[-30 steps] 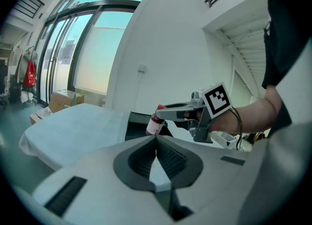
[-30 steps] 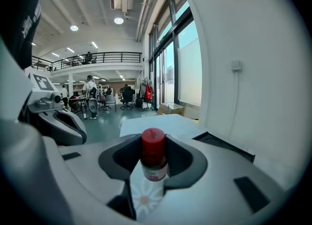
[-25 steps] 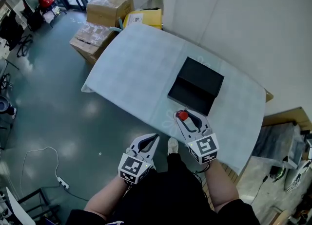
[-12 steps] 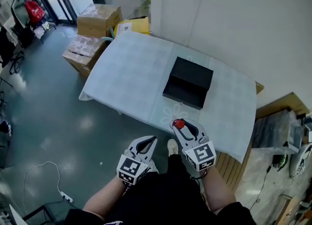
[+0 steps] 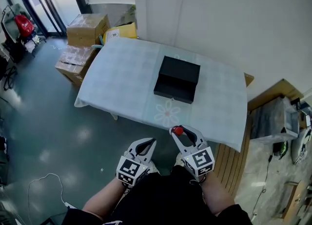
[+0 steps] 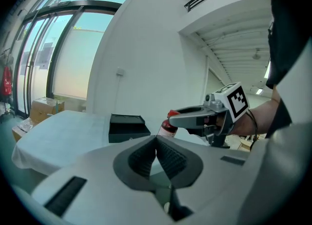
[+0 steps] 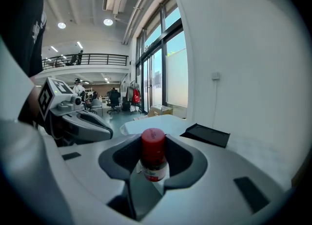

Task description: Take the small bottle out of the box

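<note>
Red-capped small bottle clamped in right tongs, now pulled well back off the desk & clear of the black box, extraction prob. done; left tongs pinched together, empty.

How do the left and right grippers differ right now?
The left gripper is shut and empty; the right gripper is shut on the small red-capped bottle. In the head view the right gripper sits farther forward than the left gripper. Both are near the person, apart from the black box.
</note>
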A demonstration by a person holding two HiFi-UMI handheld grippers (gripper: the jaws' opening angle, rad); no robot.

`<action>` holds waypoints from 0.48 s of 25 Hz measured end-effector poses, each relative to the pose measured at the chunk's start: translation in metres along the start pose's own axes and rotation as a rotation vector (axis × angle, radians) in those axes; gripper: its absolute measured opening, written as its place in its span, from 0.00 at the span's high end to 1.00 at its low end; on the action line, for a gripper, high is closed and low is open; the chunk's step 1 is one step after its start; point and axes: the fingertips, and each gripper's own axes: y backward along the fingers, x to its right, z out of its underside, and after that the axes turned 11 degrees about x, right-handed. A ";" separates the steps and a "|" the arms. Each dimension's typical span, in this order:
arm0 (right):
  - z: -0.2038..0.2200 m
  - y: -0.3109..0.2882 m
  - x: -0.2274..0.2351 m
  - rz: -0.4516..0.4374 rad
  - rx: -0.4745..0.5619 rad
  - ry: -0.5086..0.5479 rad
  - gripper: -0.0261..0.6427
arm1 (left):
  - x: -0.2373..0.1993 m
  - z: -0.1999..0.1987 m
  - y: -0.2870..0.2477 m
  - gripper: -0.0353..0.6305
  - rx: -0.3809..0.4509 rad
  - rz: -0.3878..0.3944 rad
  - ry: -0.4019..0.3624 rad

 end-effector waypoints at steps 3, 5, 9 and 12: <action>-0.001 0.015 0.004 0.010 0.006 0.000 0.72 | 0.010 0.000 -0.005 0.90 0.000 0.008 -0.008; -0.001 0.024 0.006 0.011 0.008 0.000 0.72 | 0.017 -0.002 -0.010 0.91 0.005 0.005 -0.009; -0.001 0.045 0.011 -0.005 0.016 0.003 0.72 | 0.033 -0.004 -0.018 0.90 0.018 -0.015 -0.007; -0.003 0.062 0.015 -0.027 0.022 0.008 0.72 | 0.047 -0.004 -0.022 0.90 0.025 -0.043 0.000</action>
